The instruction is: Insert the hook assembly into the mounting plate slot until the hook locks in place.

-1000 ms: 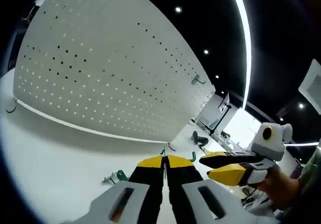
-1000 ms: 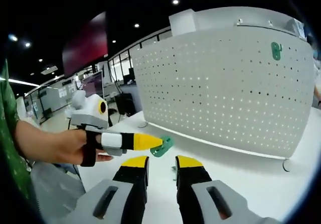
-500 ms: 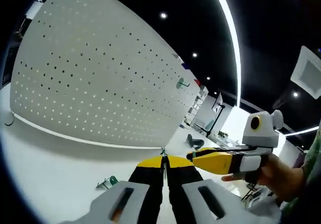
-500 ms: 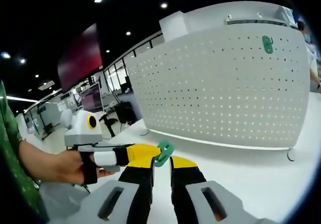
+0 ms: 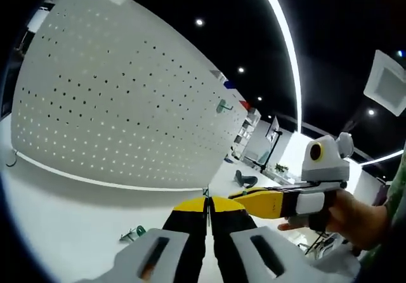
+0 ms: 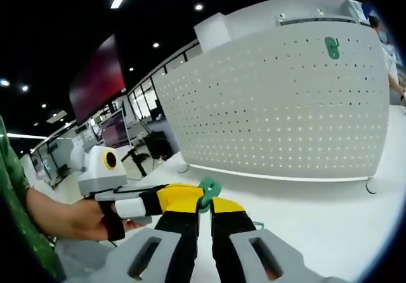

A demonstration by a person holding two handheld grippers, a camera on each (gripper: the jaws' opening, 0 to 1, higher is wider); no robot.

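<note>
White table (image 6: 330, 219), white perforated pegboard (image 6: 285, 105) ahead; left hand-held gripper (image 6: 202, 197) apparently clamped on green plastic hook (image 6: 207, 191); right hand-held gripper (image 6: 204, 208) nearly together; risks slipping.

**Hidden and unclear parts**

In the right gripper view, the green hook (image 6: 207, 192) is half covered by the left tool's (image 6: 190, 198) yellow tips, so its stem and the grip on it cannot be made out. In the left gripper view, a small green piece on the surface (image 5: 131, 234) is too small to identify. The pegboard's (image 5: 114, 105) left edge is cut off.
</note>
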